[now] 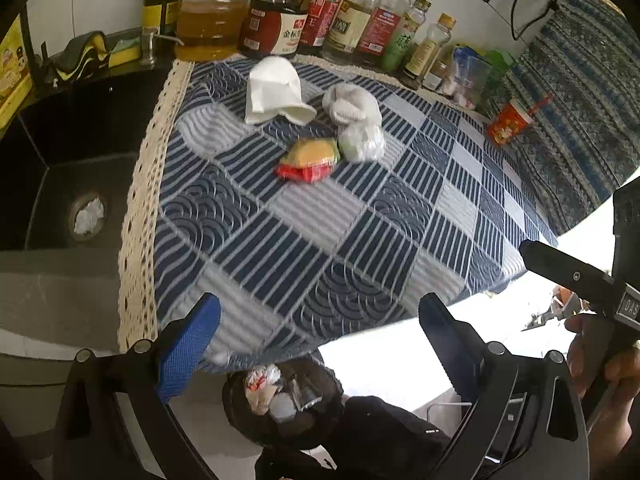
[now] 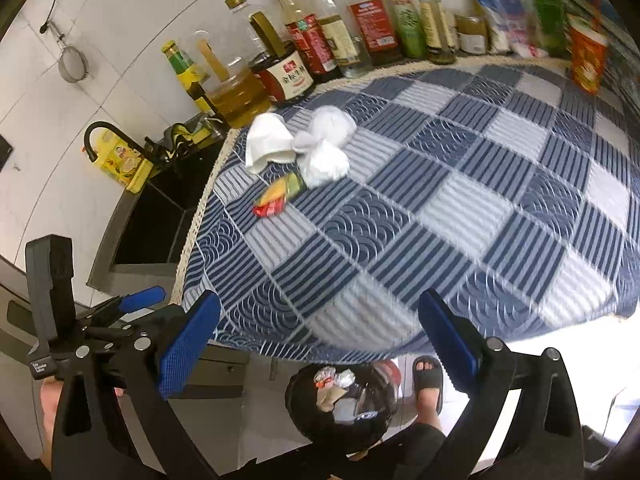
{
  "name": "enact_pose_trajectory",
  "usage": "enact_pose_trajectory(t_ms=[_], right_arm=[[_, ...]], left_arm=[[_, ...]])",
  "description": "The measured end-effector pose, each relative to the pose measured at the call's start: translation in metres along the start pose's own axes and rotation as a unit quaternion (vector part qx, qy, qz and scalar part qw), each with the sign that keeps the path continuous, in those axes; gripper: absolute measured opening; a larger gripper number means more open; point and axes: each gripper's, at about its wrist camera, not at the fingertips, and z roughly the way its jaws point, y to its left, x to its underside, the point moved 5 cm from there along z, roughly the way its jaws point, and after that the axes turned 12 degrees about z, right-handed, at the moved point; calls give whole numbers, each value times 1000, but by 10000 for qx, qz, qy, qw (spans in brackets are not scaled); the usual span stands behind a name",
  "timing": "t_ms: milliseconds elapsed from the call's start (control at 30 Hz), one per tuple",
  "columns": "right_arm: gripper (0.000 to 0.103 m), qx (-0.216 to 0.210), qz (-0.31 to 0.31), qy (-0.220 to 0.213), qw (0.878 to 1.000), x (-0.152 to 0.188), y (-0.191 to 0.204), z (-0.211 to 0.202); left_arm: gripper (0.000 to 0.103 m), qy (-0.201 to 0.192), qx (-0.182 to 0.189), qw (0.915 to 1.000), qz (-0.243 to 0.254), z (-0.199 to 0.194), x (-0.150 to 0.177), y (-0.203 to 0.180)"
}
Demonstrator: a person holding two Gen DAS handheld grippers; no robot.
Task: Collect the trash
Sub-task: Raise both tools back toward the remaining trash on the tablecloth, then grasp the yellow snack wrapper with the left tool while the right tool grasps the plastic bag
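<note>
Four pieces of trash lie at the far left of the blue checked cloth (image 1: 360,240): a folded white napkin (image 1: 276,92), a crumpled white tissue (image 1: 352,104), a clear plastic wad (image 1: 362,142) and a red, yellow and green wrapper (image 1: 308,160). The right wrist view shows the same napkin (image 2: 266,142), plastic wad (image 2: 326,164) and wrapper (image 2: 276,198). A black-lined bin (image 1: 280,404) (image 2: 344,400) holding wrappers stands on the floor below the counter's front edge. My left gripper (image 1: 320,300) and right gripper (image 2: 319,297) both hang open and empty over that edge, above the bin.
Oil and sauce bottles (image 1: 276,12) line the back wall. A black sink (image 1: 60,168) with a faucet (image 2: 104,136) lies left of the cloth. A red cup (image 1: 508,122) stands at the right. A sandalled foot (image 2: 428,380) is beside the bin.
</note>
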Motion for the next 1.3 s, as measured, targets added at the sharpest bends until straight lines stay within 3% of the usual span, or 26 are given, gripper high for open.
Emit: enact_pose_trajectory(t_ms=[433, 733, 1300], right_arm=[[98, -344, -374, 342, 9981, -67, -11, 44], [98, -642, -592, 712, 9936, -97, -12, 85], [72, -1143, -966, 1616, 9754, -125, 7, 157]], left_arm=[[96, 120, -227, 9986, -452, 29, -54, 7], [96, 360, -285, 9955, -832, 57, -72, 17], [89, 593, -511, 9933, -845, 102, -99, 31]])
